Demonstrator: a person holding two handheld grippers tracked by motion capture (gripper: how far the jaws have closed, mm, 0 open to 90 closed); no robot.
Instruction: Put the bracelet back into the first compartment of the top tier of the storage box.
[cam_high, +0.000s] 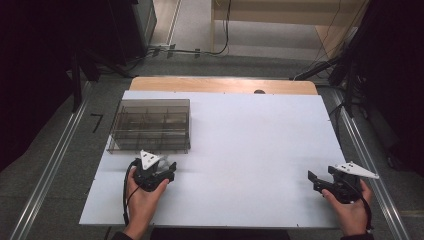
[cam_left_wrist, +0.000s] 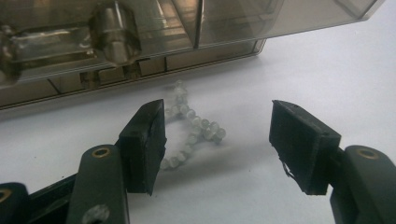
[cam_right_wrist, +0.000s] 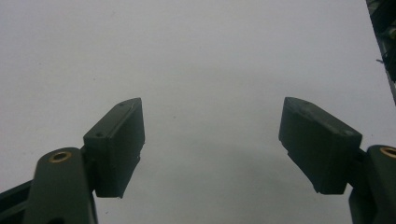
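Your left gripper (cam_left_wrist: 217, 140) has a small string of beads (cam_left_wrist: 194, 128) lying on the white table (cam_high: 250, 150) ahead of its jaws. The beads are round, pale and milky, almost see-through, with a faint greenish tint, and they sit close together on the strand. The strand curls into a loose, crooked loop: one end runs up and away from the jaws toward the clear organiser box (cam_left_wrist: 140, 42), the middle bunches into a small cluster between the two jaws, and the lower part trails down beside the inner face of your left-hand jaw, where a few beads slip out of sight behind the pad. Whether that pad touches them cannot be told. The right-hand jaw stands well apart from the beads, with bare table between. So your left jaws are parted, with the beads lying loose between them and nothing pinched.

The box stands just beyond the beads, a smoky transparent case with thin dividers inside and a rounded hinge knuckle along the near edge. In the high view the left gripper (cam_high: 160, 172) sits just in front of that box's near right corner.

Your right gripper (cam_right_wrist: 210, 135) is held wide apart over bare table, with nothing between its jaws; in the high view it (cam_high: 325, 181) rests near the table's right edge.
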